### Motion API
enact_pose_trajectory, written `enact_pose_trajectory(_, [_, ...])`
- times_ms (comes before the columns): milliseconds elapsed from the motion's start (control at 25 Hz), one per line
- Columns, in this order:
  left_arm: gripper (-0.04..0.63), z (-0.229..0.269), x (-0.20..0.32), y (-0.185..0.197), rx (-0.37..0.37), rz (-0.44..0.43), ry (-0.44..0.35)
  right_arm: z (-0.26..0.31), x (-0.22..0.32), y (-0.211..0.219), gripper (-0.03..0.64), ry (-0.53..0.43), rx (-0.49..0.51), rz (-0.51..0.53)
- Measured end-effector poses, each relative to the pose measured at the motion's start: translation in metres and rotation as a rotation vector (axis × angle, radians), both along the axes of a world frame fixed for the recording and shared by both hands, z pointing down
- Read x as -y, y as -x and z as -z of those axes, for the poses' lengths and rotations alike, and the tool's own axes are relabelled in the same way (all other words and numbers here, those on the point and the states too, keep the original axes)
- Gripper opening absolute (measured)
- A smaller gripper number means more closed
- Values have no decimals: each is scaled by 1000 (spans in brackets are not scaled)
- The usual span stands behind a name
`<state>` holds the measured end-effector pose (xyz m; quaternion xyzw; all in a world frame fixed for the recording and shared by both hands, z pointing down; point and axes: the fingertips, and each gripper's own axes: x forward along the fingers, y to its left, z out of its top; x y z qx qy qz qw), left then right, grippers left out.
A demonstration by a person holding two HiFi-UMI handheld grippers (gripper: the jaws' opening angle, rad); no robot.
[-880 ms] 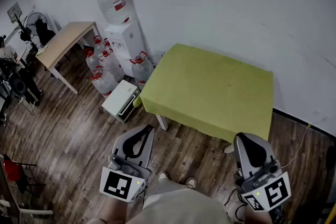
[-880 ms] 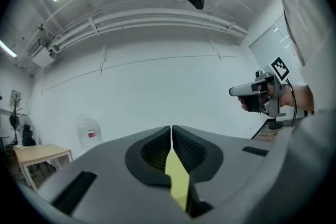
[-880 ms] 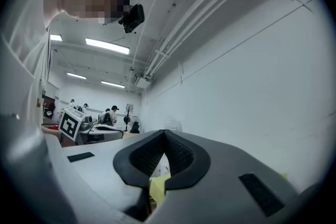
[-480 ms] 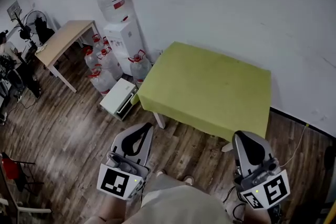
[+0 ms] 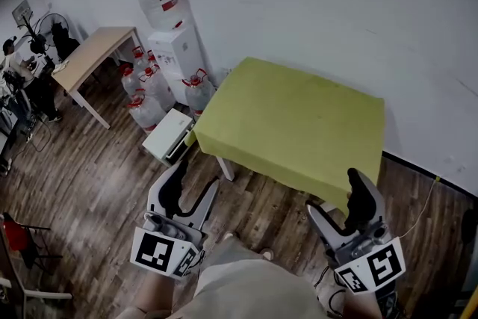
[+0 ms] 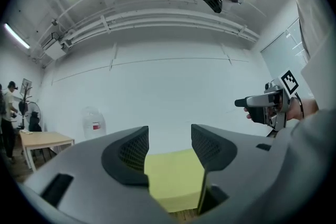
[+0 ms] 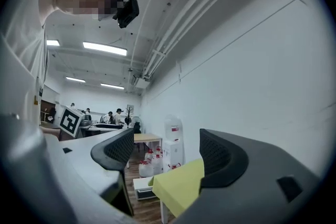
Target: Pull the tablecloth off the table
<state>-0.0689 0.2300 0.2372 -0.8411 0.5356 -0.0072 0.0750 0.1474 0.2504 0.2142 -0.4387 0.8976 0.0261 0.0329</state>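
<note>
**Head view: both tongs open, cloth not yet touched**

Head view shows the left tongs (image 5: pixel 198 174) and the right tongs (image 5: pixel 332 192) held level in front of the person. Each has its jaws apart and grips nothing. The yellow-green tablecloth (image 5: pixel 291 123) lies flat over the whole surface (image 5: pixel 226 170). Its near edge hangs a little over the side facing the person, and neither pair of tongs touches it.

The step in hand looks like the reach for that hanging edge. To do it well, I would bring each pair of tongs to the hem near its own corner. They should bite the drooping fabric rather than the flat top and close firmly. Then both should pull back together, low and even, so the cloth slides instead of bunching or skewing. Nothing stands on the cloth to topple.

The surface sits close to a white wall (image 5: pixel 336 4), so the pull has to come toward the person. To its left are a water dispenser (image 5: pixel 175 48) and a cluster of water bottles (image 5: pixel 146 97). A white box (image 5: pixel 170 137) sits on the dark plank floor (image 5: pixel 89 175) near the front left leg. A wooden desk (image 5: pixel 89 60) stands further off.
</note>
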Motion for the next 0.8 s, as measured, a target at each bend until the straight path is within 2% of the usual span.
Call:
enact_pose_trajectory(560, [256, -25, 32, 12, 89, 29, 52, -38, 49, 3, 383, 84, -43, -6])
enact_pose_trajectory(800, [256, -31, 68, 16, 76, 53, 52, -43, 82, 10, 383, 74, -60, 15])
